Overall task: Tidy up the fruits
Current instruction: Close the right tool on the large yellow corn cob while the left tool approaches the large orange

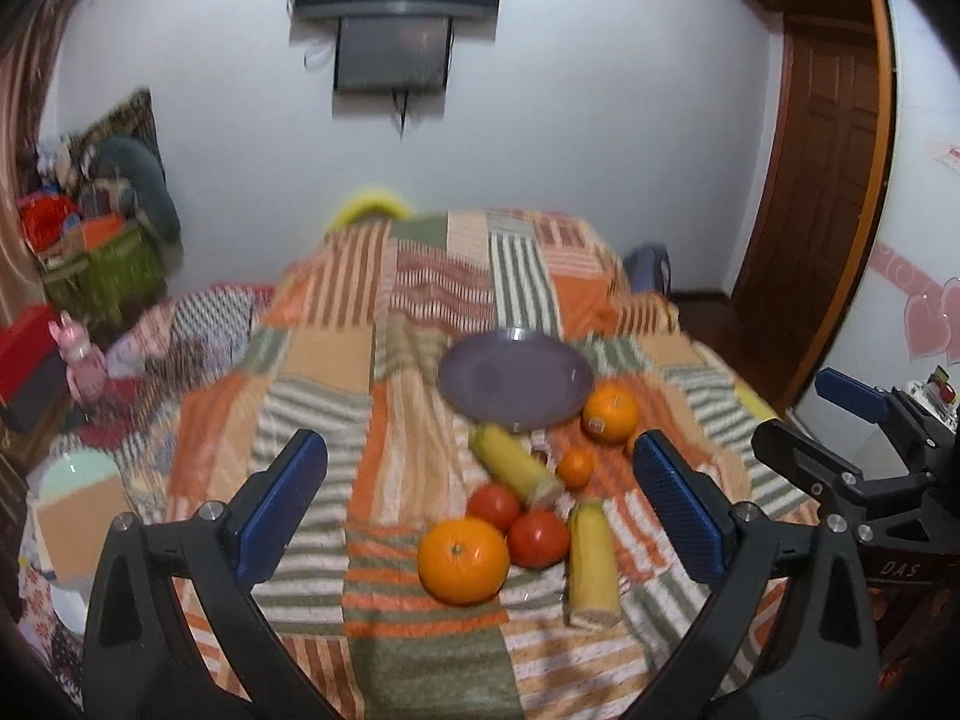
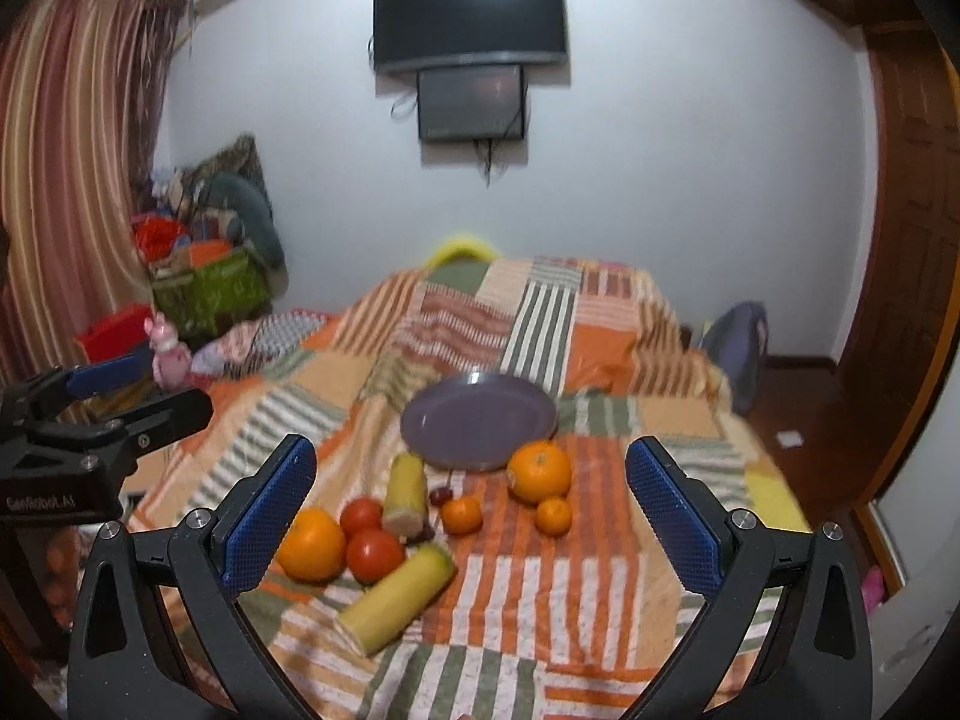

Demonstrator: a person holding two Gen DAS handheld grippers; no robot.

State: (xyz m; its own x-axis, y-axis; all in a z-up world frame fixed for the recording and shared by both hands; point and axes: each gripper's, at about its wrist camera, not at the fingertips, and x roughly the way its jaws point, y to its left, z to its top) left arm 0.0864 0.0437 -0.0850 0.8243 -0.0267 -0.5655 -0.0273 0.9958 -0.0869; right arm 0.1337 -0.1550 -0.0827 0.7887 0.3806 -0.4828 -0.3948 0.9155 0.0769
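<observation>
From the left wrist view, the left gripper (image 1: 480, 504) hangs above the patchwork bedspread (image 1: 336, 396) with its jaws spread wide and nothing between them. Ahead lies the purple plate (image 1: 516, 384), bare. In front of it sit a large orange (image 1: 462, 561), 2 tomatoes (image 1: 538, 538), 2 yellow-green cobs, likely corn (image 1: 593, 564), a second large orange (image 1: 610, 414) touching the plate's rim, and a small mandarin (image 1: 575, 468). The right gripper (image 1: 840, 420) shows at the right edge, apart from the fruit.

From the right wrist view, the right gripper (image 2: 471, 510) is likewise released and empty, aimed at the same cluster. Here 2 mandarins (image 2: 462, 514) show beside the rim-side orange (image 2: 539, 471), and a small dark fruit, too blurred to name, lies by the far cob (image 2: 405, 495). The plate (image 2: 480, 420) holds nothing.

The task appears to be at its start: no fruit is sorted. The next move calls for lowering 1 gripper over a single round fruit, probably the nearest orange, closing without nudging its neighbours.
</observation>
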